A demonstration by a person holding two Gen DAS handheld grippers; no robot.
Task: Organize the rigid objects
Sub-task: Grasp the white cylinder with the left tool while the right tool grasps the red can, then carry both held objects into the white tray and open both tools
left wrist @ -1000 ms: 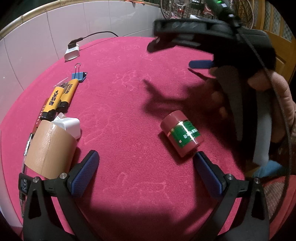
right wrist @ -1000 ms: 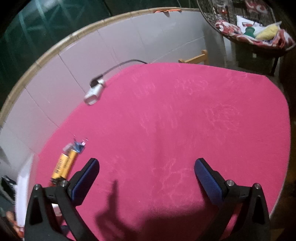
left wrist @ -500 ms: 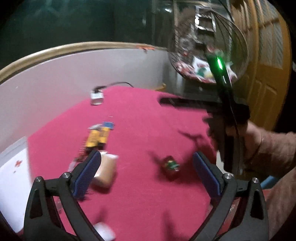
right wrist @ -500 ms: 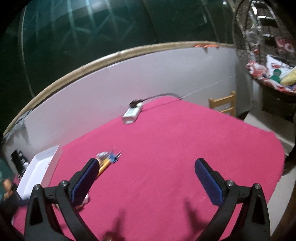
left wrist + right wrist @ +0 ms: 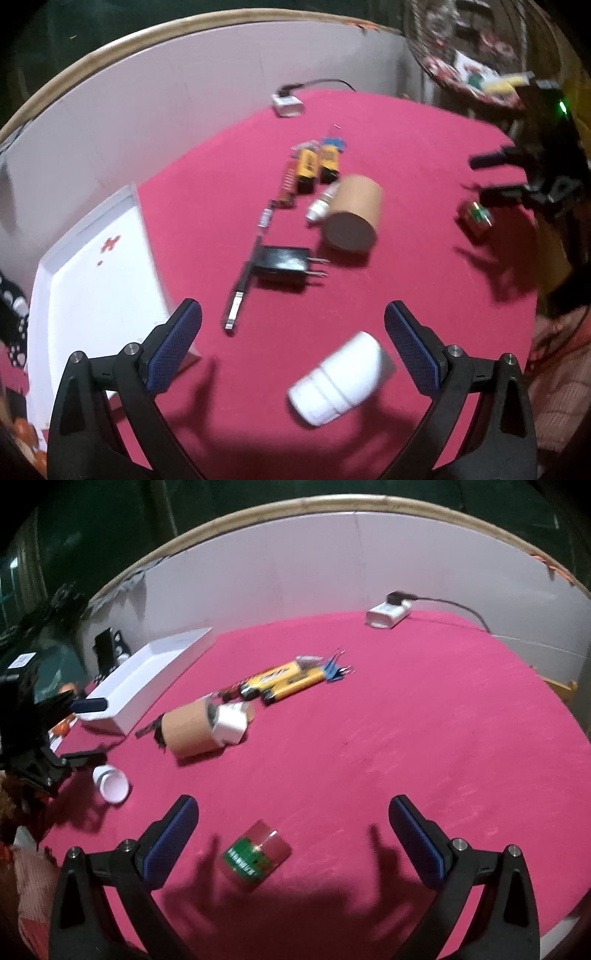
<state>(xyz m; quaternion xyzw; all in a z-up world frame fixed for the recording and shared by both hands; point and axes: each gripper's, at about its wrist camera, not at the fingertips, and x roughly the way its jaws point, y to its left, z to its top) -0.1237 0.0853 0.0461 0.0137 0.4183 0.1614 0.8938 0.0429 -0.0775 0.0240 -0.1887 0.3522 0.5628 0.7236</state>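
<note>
My left gripper [image 5: 293, 345] is open and empty above a white bottle [image 5: 338, 376] lying on the red table. Beyond it lie a black plug adapter [image 5: 282, 263], a pen [image 5: 243, 273], a brown cardboard tube [image 5: 354, 218] and two yellow batteries [image 5: 317, 162]. A white tray [image 5: 96, 280] stands at the left. My right gripper [image 5: 293, 834] is open and empty above a red and green tin [image 5: 256, 854]. The tin [image 5: 476, 218] also shows at the right in the left wrist view, under the right gripper [image 5: 517, 177]. The tube [image 5: 188, 727], batteries [image 5: 284, 679] and tray [image 5: 147, 675] show in the right wrist view.
A white charger [image 5: 388, 614] with a black cable sits at the table's far edge by the white wall. A blue binder clip [image 5: 334, 668] lies by the batteries. A small white bottle [image 5: 232, 720] lies against the tube. The left gripper [image 5: 40, 738] shows at the left.
Both grippers have swung to face down on the table. The white bottle, adapter and tray have come into the left view. The tin has come into the right view.
</note>
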